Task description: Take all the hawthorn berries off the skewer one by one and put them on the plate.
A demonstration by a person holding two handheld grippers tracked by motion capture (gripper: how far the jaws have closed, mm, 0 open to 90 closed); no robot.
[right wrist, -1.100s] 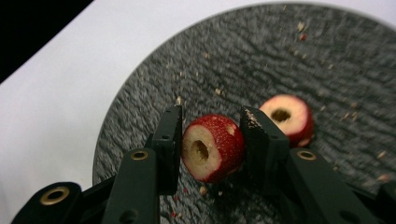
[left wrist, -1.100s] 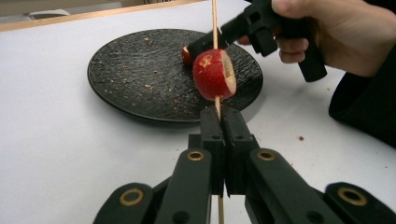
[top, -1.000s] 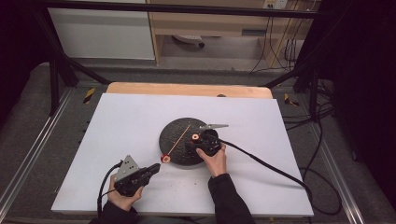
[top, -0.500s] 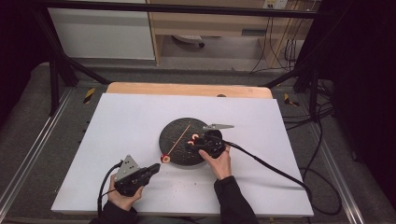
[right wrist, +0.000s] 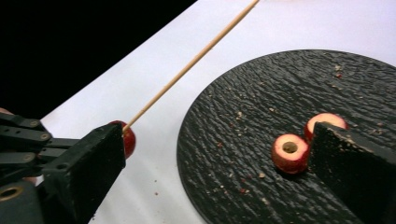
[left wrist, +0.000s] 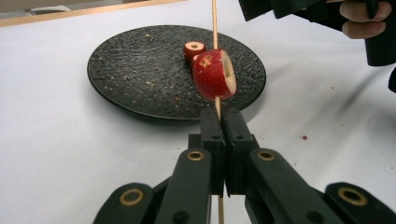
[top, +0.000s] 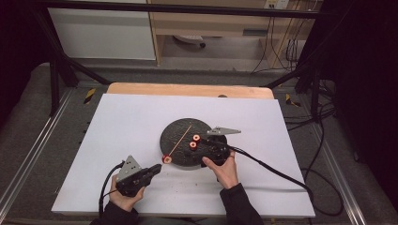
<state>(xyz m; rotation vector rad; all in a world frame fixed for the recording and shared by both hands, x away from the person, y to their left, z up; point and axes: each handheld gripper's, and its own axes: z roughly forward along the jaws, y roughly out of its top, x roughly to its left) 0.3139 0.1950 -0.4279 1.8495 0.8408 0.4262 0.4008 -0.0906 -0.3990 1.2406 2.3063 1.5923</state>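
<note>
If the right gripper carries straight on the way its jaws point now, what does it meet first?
Likely the cored red fruit piece on the black plate, lying between the right gripper's open jaws, near one jaw; depth is uncertain.

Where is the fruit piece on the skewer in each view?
High view: fruit piece at the plate's near left edge, ahead of the left gripper.
Left gripper view: centre, just above the shut jaws.
Right gripper view: left, partly behind the near jaw.
Shared landmark: the skewer over the plate.
</note>
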